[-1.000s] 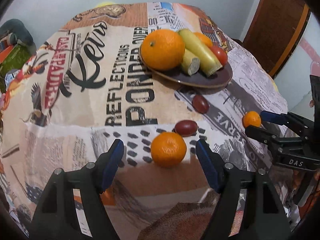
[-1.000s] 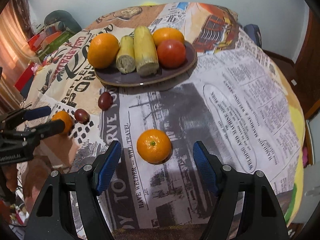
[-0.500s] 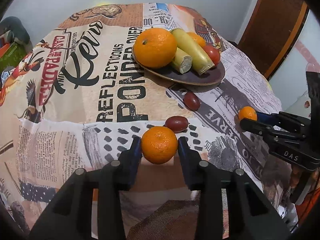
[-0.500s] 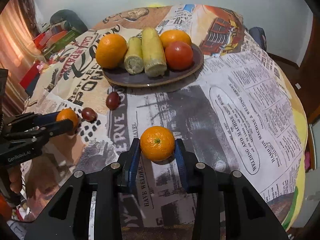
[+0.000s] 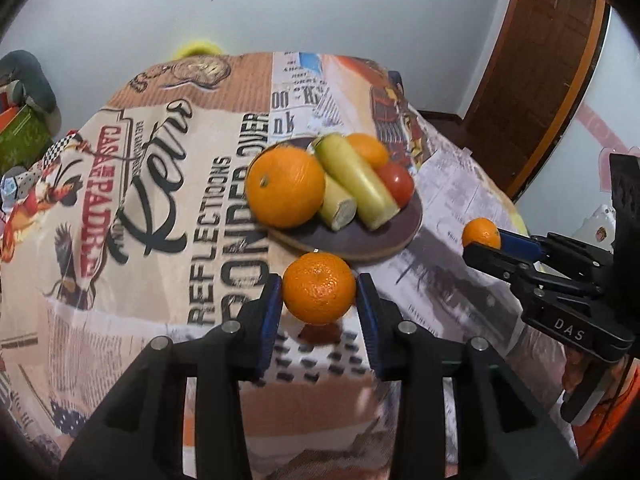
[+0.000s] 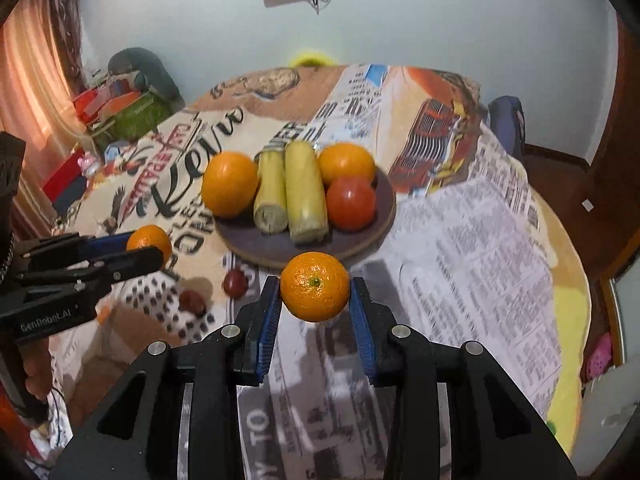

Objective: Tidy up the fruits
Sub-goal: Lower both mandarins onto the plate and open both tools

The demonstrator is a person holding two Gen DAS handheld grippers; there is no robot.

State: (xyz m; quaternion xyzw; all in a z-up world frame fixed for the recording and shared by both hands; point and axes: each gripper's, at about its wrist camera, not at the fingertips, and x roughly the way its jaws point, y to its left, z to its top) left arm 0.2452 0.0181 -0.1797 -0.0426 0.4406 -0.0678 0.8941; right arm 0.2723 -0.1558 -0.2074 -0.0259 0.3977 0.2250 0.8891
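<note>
Both small round orange mandarins have risen off the newspaper-print surface [image 5: 460,184], left fingers [image 5: 273,312] clamped on one [image 5: 319,288], right fingers [image 6: 269,312] on the other [image 6: 315,286]; only the right view shows two dark red plums [image 6: 235,283].

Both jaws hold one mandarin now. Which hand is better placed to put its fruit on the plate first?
Probably the left. Its mandarin hangs right at the plate rim, while the right gripper's mandarin sits off to the side.
</note>
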